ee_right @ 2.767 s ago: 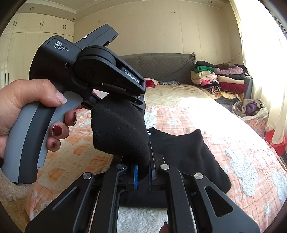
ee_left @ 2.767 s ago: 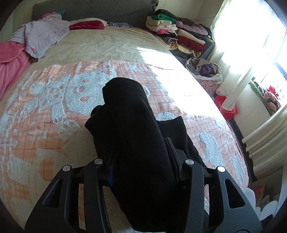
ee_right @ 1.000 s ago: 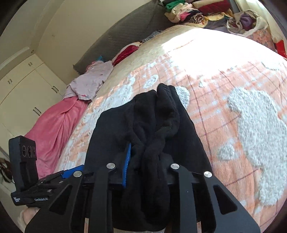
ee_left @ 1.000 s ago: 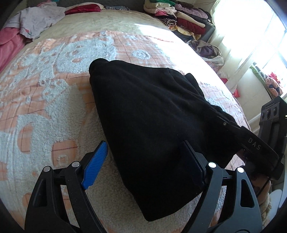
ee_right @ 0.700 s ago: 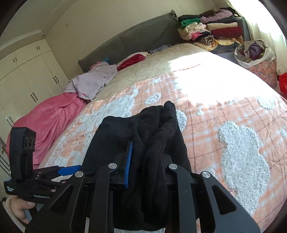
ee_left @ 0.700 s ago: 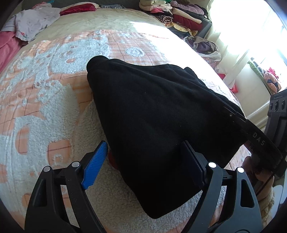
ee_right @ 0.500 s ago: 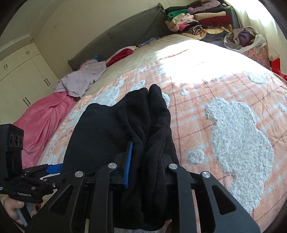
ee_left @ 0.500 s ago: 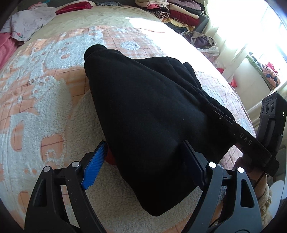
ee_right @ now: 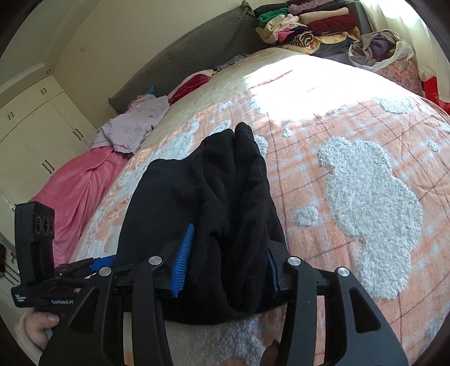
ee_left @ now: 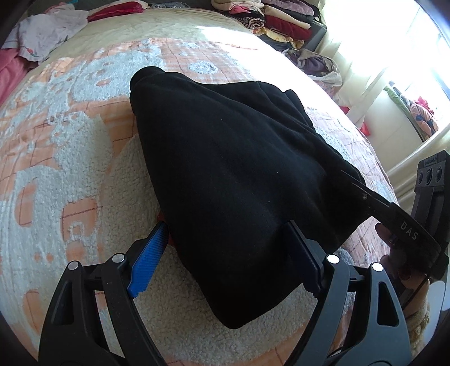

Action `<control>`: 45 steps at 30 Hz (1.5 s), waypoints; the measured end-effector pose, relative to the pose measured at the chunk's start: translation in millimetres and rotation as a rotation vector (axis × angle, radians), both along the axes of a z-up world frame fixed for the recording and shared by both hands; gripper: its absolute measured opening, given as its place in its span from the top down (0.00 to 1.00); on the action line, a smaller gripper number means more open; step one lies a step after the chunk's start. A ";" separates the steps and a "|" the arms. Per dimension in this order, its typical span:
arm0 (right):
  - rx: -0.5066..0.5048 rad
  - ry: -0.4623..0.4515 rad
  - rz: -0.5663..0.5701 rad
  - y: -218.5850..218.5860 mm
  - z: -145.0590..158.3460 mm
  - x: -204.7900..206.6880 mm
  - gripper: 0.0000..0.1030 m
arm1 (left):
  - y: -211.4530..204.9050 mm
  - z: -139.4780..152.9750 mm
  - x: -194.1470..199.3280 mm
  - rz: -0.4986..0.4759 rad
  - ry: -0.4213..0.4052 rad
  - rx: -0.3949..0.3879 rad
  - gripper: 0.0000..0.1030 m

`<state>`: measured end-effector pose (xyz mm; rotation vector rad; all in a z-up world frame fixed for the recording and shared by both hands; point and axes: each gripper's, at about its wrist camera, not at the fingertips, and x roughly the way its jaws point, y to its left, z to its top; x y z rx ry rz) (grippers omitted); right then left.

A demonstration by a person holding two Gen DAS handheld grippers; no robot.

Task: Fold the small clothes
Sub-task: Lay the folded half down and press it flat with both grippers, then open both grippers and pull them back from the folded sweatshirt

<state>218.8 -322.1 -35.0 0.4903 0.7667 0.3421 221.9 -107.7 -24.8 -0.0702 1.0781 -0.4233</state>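
Observation:
A black garment (ee_left: pixel 233 174) lies folded on the orange and white bedspread (ee_left: pixel 64 157). In the left wrist view my left gripper (ee_left: pixel 225 259) is open, its fingers spread on either side of the garment's near end, not pinching it. In the right wrist view the garment (ee_right: pixel 225 197) is bunched into folds between the fingers of my right gripper (ee_right: pixel 227 267), which now stands open around the cloth. The right gripper's body (ee_left: pixel 407 225) shows at the right edge of the left wrist view; the left gripper's body (ee_right: pixel 36 247) shows at the left of the right wrist view.
A pink blanket (ee_right: pixel 76 185) and a lilac garment (ee_right: pixel 132 124) lie at the bed's far left. A stack of folded clothes (ee_right: pixel 306 25) and a bag of clothes (ee_right: pixel 377 48) sit beyond the bed on the right. A grey headboard (ee_right: pixel 191 53) stands behind.
Both grippers lowered the black garment onto the bed. The left gripper opened first; the right gripper's fingers have now spread apart from their earlier pinch on the bunched cloth.

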 end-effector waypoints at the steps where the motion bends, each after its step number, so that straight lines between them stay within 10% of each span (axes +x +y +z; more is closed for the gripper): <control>1: 0.003 -0.001 0.001 -0.5 0.1 -3.4 0.57 | -0.6 0.1 -1.5 -0.002 -0.002 0.000 0.26; 18: -0.194 -0.077 -0.031 3.2 19.5 -14.1 0.80 | -7.0 4.5 -16.6 0.004 -0.011 -0.015 0.26; 24: -0.181 -0.010 -0.074 2.2 -1.9 -14.5 0.67 | -11.4 -3.2 -16.9 -0.002 0.006 0.009 0.26; 45: -0.330 -0.177 -0.174 5.9 61.0 -77.1 0.09 | 3.0 22.7 -32.3 0.018 -0.060 -0.033 0.26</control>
